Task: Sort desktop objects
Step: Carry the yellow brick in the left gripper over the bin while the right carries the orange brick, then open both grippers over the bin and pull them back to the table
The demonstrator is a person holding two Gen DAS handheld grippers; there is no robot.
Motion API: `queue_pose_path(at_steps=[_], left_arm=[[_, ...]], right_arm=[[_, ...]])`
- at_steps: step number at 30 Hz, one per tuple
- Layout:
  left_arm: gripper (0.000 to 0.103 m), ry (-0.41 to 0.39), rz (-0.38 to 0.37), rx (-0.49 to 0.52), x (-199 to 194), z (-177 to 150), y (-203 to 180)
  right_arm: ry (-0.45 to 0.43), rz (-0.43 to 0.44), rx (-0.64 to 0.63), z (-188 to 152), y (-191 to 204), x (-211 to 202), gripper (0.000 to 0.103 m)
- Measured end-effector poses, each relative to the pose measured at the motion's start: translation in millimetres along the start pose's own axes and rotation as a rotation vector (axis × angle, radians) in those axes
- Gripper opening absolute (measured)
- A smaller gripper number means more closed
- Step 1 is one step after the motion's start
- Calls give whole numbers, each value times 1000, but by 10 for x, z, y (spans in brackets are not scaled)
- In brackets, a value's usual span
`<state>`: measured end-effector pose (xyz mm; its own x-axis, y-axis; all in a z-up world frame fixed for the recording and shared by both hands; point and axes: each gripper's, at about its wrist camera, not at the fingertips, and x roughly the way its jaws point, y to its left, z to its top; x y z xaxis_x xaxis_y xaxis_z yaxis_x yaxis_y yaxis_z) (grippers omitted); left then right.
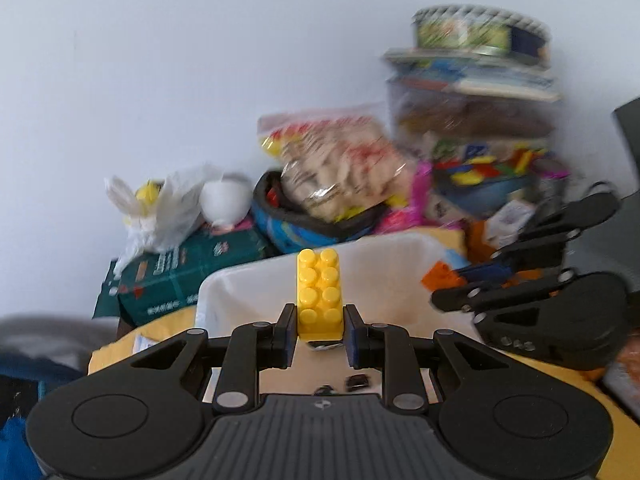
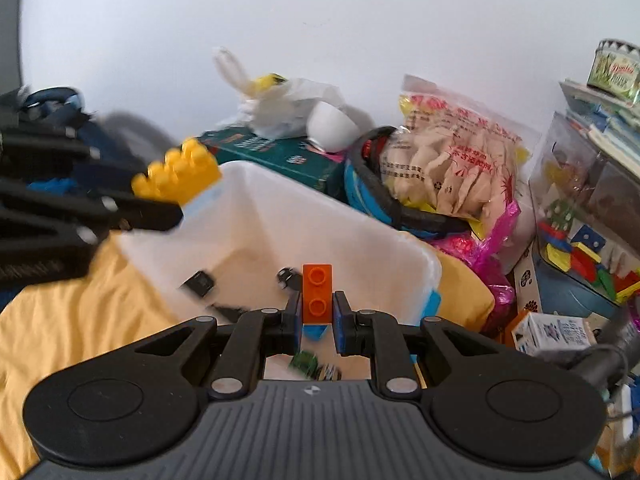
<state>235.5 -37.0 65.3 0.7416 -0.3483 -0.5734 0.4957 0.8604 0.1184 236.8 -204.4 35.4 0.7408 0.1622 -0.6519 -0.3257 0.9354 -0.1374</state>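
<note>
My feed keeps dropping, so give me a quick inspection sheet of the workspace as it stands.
Surface: yellow cloth under the bin.
Job's things: yellow brick and orange brick, both held over the white bin; small dark bits inside it.
Clutter: snack bag, green box, plastic bag, clear toy box, round tin.
Grippers: left claw shut on yellow brick; right claw shut on orange brick.
Cables: nothing seen.
Surroundings: white wall.
</note>
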Motion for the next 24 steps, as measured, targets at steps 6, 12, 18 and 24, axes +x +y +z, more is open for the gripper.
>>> queue_pose_path(at_steps=[6,12,18,24], left_arm=[[28,116,-11,-36,442,-192,86],[30,84,-31,-49,270,-245,117],[42,-34,-49,-73,-324,-394,60],[44,-42,-107,-235,-787,-1233,-84]], right_arm=[[73,-40,24,24,-12,413,36],[66,-39,-1,14,23,395,36],[-40,16,24,-28,9,-66,49],[-42,84,11,-584,89,-492,49]])
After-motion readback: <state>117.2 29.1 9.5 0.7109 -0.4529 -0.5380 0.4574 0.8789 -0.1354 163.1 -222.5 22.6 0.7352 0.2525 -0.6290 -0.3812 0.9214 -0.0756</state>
